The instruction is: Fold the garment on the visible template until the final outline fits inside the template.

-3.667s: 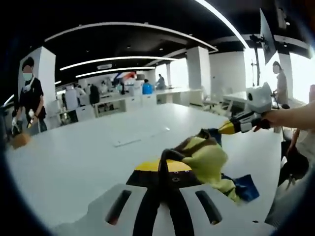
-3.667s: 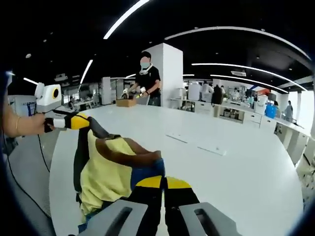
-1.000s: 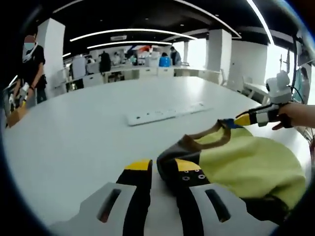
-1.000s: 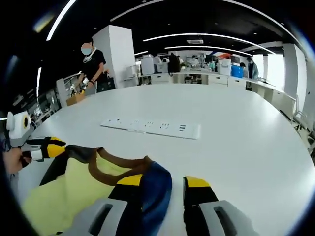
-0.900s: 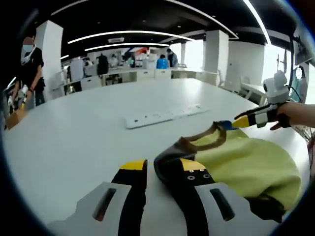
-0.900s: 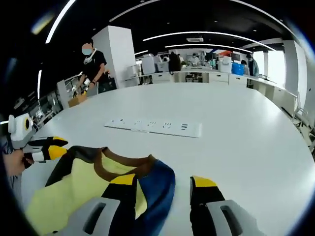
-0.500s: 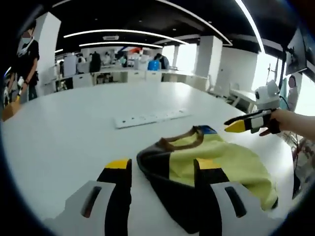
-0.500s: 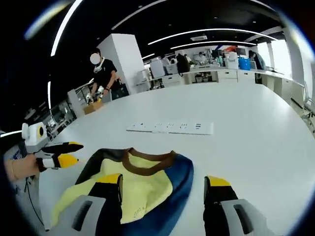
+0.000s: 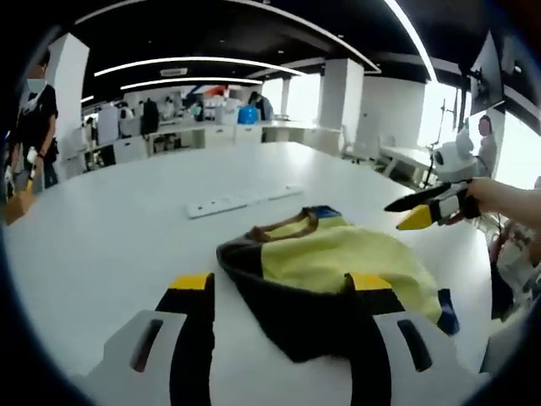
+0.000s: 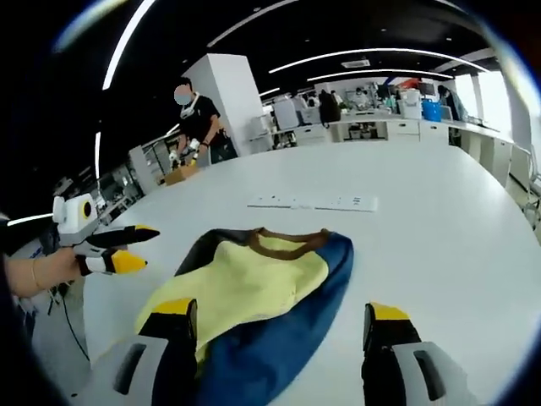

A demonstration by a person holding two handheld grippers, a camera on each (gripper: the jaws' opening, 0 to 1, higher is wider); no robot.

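Lying crumpled on the white bench (image 9: 101,245), the yellow shirt (image 9: 338,262) with brown collar and dark and blue sleeves sits free between both claws. The left claw (image 9: 283,292) has its jaws spread apart with nothing gripped; the right claw (image 10: 279,321) likewise stands wide apart, empty. A white power strip (image 10: 313,203) lies beyond the shirt.
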